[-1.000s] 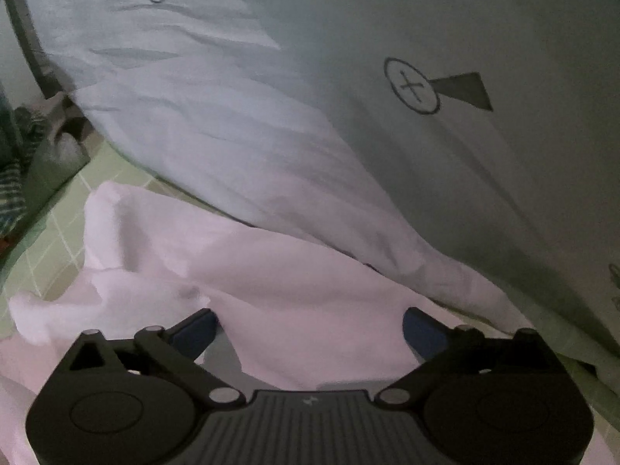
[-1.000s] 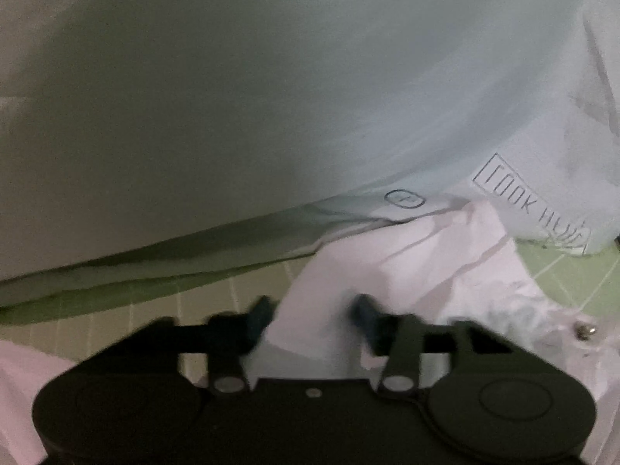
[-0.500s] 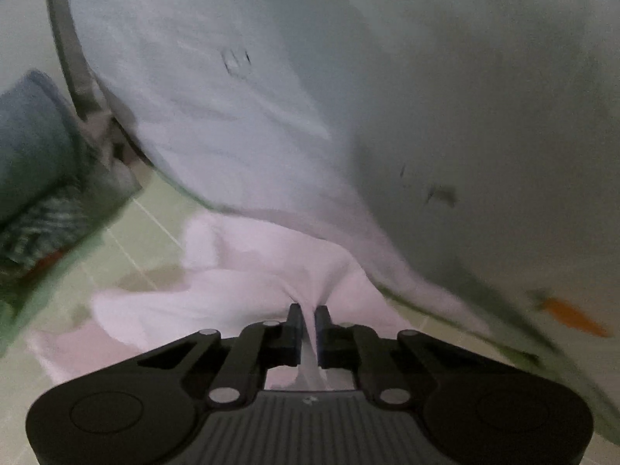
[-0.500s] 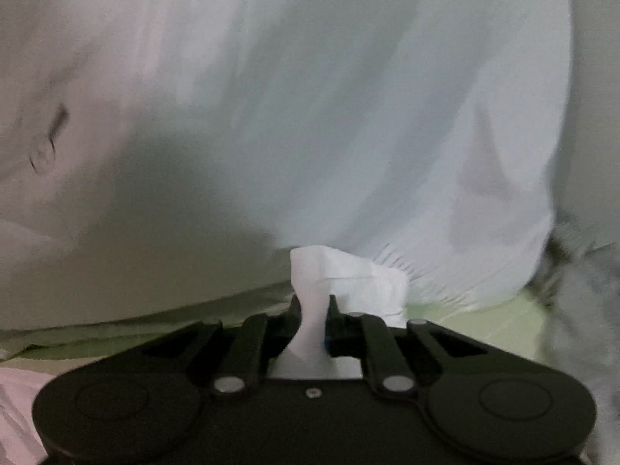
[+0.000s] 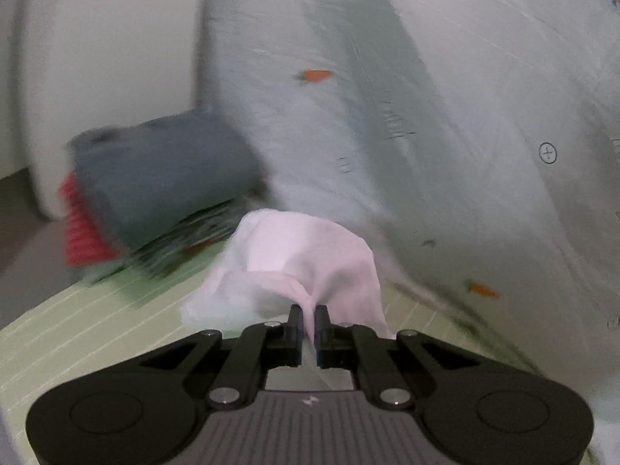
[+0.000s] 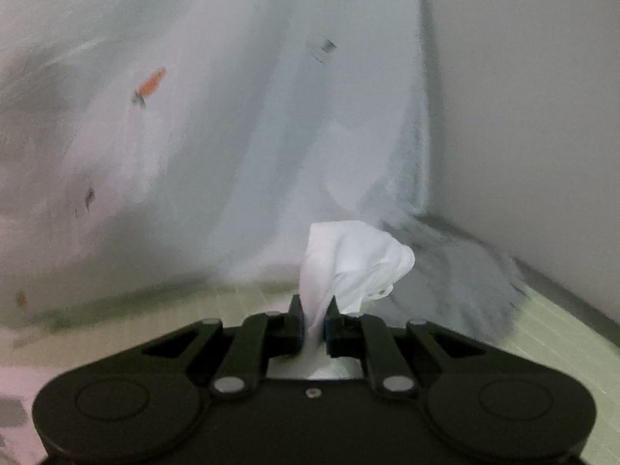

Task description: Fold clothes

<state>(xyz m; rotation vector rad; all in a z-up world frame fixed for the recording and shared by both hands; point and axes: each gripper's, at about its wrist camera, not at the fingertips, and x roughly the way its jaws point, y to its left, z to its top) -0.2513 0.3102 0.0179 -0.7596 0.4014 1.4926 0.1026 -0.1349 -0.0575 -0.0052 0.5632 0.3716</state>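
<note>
White cloth (image 5: pixel 302 255) was pinched in both tools. In the left wrist view, the left tool (image 5: pixel 308 319) was clenched on a fold of this cloth, and its two fingers stood almost together with only the thin fabric between them. The cloth rose in a soft bump just in front of the fingers and hung over the green mat (image 5: pixel 97 333), which had pale grid lines. Behind the cloth a big pale sheet (image 5: pixel 445 116) with small orange marks and a circled cross filled most of the view. To the left, a folded grey garment (image 5: pixel 166 178) lay on a stack, with something red (image 5: pixel 81 236) at its left edge; this part was blurred, so I cannot tell what the red thing was. A white wall (image 5: pixel 97 58) stood behind the stack. In the right wrist view, the right tool (image 6: pixel 313 319) was also clenched on a bunch of the cloth (image 6: pixel 348 259), which stood up between the fingers and fell to the right. The same sheet (image 6: pixel 232 116) hung behind it, and a blurred grey fabric (image 6: pixel 457 279) lay on the mat (image 6: pixel 562 348) just to the right of the cloth. A plain wall (image 6: pixel 523 97) closed the right side.
</note>
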